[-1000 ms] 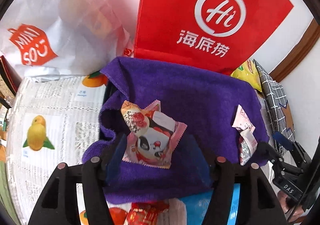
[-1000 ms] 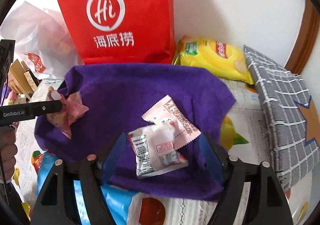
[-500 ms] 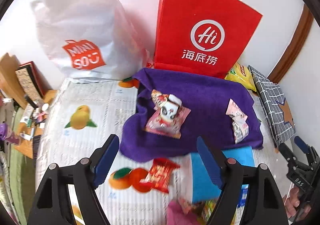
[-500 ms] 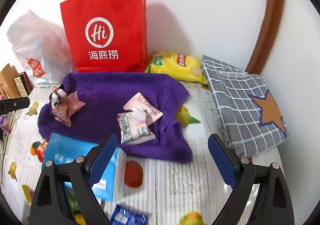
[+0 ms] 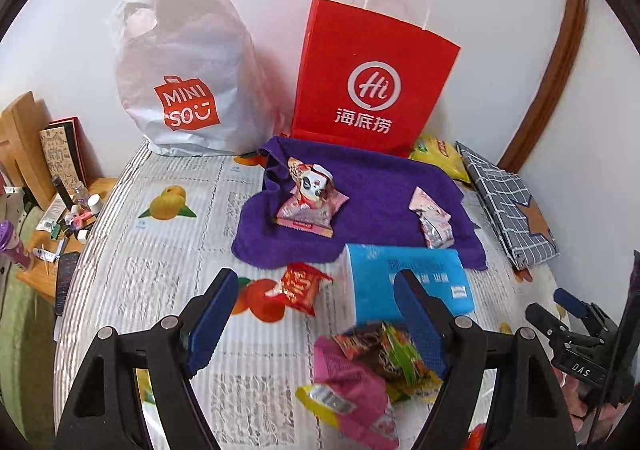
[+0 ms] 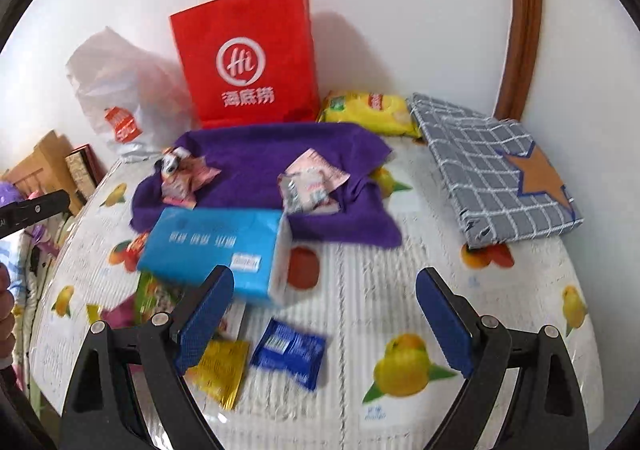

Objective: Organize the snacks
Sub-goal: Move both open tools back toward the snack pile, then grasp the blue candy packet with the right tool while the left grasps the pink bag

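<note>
Both grippers hang above the near part of the desk [image 6: 360, 290], which is covered by a white cloth printed with fruit. The left gripper [image 5: 316, 318] has its blue pads spread wide and holds nothing; below it lie a red snack packet [image 5: 300, 288] and a loose heap of pink, green and yellow snack packets [image 5: 360, 366] near the front edge. The right gripper [image 6: 324, 322] is also wide apart and empty, with a blue snack packet [image 6: 290, 350] and a yellow packet [image 6: 220, 370] lying on the cloth between its pads. A blue tissue pack [image 6: 212, 246] sits toward the middle of the desk, its far side just at the near edge of a purple towel [image 6: 260, 149]. On the towel, near its left edge, rests a pink snack pouch with a panda face [image 5: 310, 197]; toward its right side lie a pink and a silver packet, touching each other [image 6: 310, 185]. Along the far edge, against the wall, stand a red paper bag [image 5: 368, 81] and a white plastic bag [image 5: 184, 89] to its left. A yellow chip bag [image 6: 368, 109] lies at the far right behind the towel, beside a grey checked box with an orange star [image 6: 500, 177] at the right edge.
</note>
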A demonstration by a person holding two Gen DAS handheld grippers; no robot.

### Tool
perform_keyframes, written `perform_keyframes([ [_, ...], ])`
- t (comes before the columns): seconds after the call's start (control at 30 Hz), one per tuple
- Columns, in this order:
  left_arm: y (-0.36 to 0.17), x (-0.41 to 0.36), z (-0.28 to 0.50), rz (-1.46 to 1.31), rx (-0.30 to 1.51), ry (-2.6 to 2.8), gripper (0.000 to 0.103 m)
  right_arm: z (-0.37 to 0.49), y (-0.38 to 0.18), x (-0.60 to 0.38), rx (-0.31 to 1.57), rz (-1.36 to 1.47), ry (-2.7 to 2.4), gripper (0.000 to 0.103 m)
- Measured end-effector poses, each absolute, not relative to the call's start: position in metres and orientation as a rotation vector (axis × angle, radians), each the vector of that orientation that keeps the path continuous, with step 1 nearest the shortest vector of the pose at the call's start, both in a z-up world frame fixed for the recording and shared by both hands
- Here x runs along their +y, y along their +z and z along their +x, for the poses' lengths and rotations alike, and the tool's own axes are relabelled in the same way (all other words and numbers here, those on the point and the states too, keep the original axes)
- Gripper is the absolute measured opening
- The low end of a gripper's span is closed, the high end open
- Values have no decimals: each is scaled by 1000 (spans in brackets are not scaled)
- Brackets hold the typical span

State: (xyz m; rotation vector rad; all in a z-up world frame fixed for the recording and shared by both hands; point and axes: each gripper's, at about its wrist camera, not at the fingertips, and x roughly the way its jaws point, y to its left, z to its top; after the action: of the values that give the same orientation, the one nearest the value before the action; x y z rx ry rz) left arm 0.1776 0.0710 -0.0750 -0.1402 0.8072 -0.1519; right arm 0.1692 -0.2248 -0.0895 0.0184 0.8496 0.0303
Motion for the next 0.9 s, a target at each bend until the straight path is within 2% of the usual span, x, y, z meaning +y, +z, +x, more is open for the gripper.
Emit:
perform_keyframes([
  [0.17, -85, 70, 163, -110, 829, -153, 79, 155, -109, -221, 880, 41, 62, 90],
  [0.3, -99, 76, 160, -139, 877, -160, 79, 155, -133, -217, 947, 52, 70, 76],
  [0.77, -124, 97, 168, -138, 934, -142, 79, 183, -199, -204, 1063, 58, 45, 72],
  [0.83, -128, 100, 169, -146, 943, -137, 79, 181, -201, -199, 1034, 10, 26, 71],
  [0.9, -133, 101, 171, -150, 957, -132, 79, 180, -202, -194, 1018, -36, 11, 67],
])
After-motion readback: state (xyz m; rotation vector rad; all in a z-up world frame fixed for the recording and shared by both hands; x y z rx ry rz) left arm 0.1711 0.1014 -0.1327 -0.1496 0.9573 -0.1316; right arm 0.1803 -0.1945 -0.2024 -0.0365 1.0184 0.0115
